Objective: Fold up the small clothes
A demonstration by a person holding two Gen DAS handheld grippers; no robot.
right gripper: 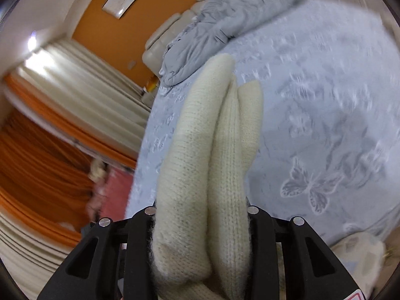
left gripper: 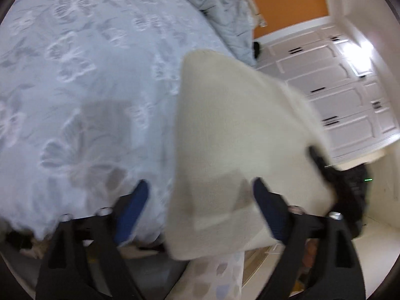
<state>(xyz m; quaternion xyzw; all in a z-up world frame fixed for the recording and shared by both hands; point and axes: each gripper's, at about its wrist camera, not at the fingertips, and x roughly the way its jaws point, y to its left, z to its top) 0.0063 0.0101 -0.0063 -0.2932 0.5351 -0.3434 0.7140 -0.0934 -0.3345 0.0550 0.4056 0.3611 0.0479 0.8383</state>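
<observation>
Right wrist view: right gripper [right gripper: 202, 227] pinching a cream knit garment [right gripper: 212, 165] bunched in several layers, held up over the bed [right gripper: 325, 125], left gripper [left gripper: 200, 195] spread wide around it without gripping, so fold looks partly done, not yet laid down.

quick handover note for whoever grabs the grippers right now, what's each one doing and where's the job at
Right gripper: shut on the cream knitted garment, bunched in thick folds between its fingers.
Left gripper: open, blue-padded fingers either side of the same garment, not pinching it.
Garment is held up above the pale blue butterfly-patterned bedspread, not lying flat.
Done: garment picked up, doubled over.
Left: lay it down, finish and neaten the fold.
</observation>
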